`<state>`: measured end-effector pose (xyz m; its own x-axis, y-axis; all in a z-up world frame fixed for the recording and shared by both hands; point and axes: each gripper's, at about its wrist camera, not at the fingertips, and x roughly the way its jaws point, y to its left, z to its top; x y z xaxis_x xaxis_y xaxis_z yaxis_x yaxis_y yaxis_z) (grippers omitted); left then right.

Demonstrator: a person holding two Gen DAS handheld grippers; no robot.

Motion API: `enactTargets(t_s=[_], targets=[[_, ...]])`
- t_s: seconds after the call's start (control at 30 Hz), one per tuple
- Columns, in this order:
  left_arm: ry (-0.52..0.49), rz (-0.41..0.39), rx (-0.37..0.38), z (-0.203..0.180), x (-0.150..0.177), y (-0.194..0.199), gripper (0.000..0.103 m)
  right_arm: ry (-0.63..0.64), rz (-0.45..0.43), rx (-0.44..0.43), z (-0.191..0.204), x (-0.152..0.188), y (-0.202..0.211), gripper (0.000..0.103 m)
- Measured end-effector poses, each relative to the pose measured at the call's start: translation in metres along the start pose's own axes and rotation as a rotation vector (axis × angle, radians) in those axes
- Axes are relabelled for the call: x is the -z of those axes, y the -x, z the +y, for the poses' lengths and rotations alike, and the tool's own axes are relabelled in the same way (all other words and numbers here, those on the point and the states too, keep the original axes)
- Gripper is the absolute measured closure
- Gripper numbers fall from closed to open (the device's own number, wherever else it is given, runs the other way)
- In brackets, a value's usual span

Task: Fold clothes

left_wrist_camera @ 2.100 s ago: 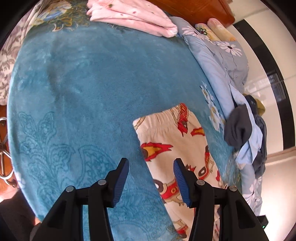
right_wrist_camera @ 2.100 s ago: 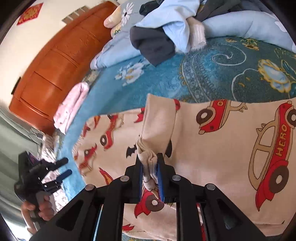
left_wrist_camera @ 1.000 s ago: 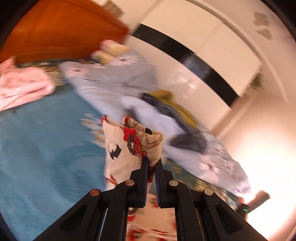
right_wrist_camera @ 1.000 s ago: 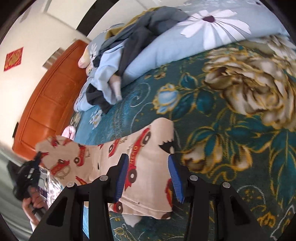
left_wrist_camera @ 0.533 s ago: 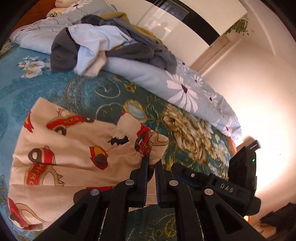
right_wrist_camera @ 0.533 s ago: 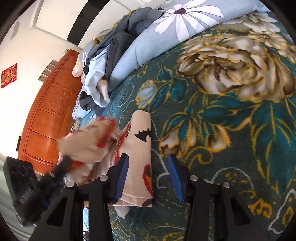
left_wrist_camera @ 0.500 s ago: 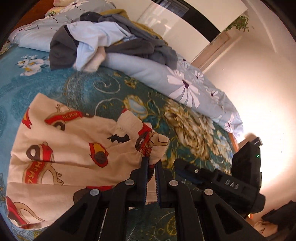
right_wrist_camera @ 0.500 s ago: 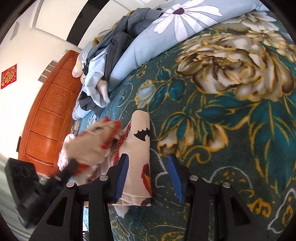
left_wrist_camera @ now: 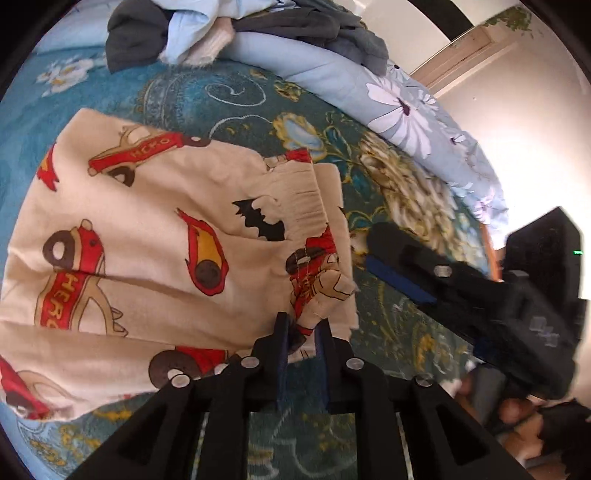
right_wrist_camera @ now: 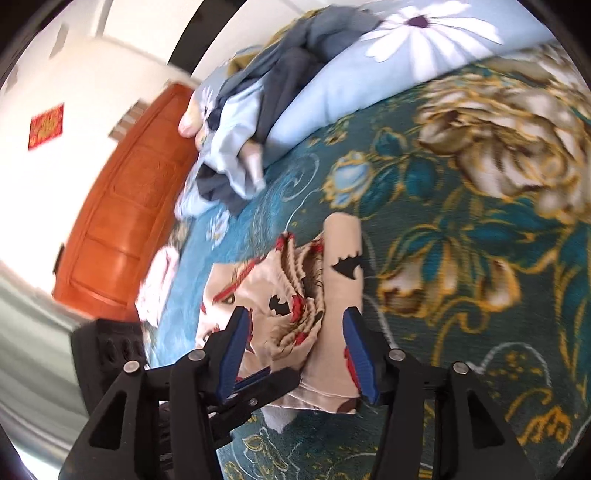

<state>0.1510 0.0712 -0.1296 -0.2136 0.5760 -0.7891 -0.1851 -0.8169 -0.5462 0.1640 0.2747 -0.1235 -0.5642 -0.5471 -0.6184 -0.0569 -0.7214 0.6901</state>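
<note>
Cream pants (left_wrist_camera: 147, 221) printed with red cars and black bats lie folded over on the teal flowered blanket (left_wrist_camera: 391, 317). My left gripper (left_wrist_camera: 301, 332) is shut on a bunched corner of the pants, holding it just over the layer below. In the right wrist view the left gripper (right_wrist_camera: 258, 380) comes in from the lower left with that bunch of the pants (right_wrist_camera: 343, 295) at its tips. My right gripper (right_wrist_camera: 297, 347) is open, its blue pads on either side of the folded end without touching it. The right gripper (left_wrist_camera: 406, 280) also shows in the left wrist view.
A heap of grey and light-blue clothes (left_wrist_camera: 221, 22) lies on a pale blue daisy duvet (right_wrist_camera: 369, 74) at the blanket's far side. An orange wooden headboard (right_wrist_camera: 122, 221) and a folded pink garment (right_wrist_camera: 159, 284) are beyond. A hand (left_wrist_camera: 517, 413) holds the right gripper.
The left gripper took the pants' end and carried it across onto the other end, then lowered it. The right gripper let go earlier, stays open and has come closer to the fold.
</note>
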Motion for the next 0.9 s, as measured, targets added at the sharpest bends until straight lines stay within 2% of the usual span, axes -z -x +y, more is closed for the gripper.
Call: enactTargets(t_s=[0.07,0.13,0.2,0.27,0.3,0.4,0.53,0.7,0.83,0.9], targets=[[0.022,-0.029,0.017,0.013,0.001,0.019,0.052,0.036,0.026,0.019,0.006,0.0,-0.008,0.048],[0.049,-0.088,0.006,0.028,0.0,0.042,0.045,0.061,0.056,0.037,0.01,0.001,-0.019,0.048],[0.059,-0.127,-0.01,0.042,-0.004,0.061,0.045,0.082,0.07,0.054,0.012,0.001,-0.027,0.047],[0.09,-0.18,-0.06,0.059,-0.007,0.074,0.044,0.092,0.067,0.063,0.013,0.001,-0.031,0.047],[0.11,-0.2,-0.11,0.069,-0.008,0.079,0.044,0.096,0.065,0.068,0.014,0.0,-0.033,0.046],[0.178,-0.201,-0.201,0.097,-0.009,0.078,0.044,0.084,0.076,0.08,0.014,-0.002,-0.04,0.045],[0.229,-0.193,-0.175,0.118,0.0,0.072,0.044,0.147,0.082,0.1,0.028,0.0,-0.046,0.045],[0.16,-0.195,-0.225,0.113,0.004,0.068,0.044,0.199,0.091,0.117,0.036,0.009,-0.046,0.043],[0.156,-0.197,-0.225,0.115,0.007,0.068,0.044,0.24,0.098,0.13,0.042,0.016,-0.045,0.043],[0.156,-0.196,-0.226,0.115,0.007,0.069,0.044,0.178,0.1,0.118,0.032,0.016,-0.046,0.051]])
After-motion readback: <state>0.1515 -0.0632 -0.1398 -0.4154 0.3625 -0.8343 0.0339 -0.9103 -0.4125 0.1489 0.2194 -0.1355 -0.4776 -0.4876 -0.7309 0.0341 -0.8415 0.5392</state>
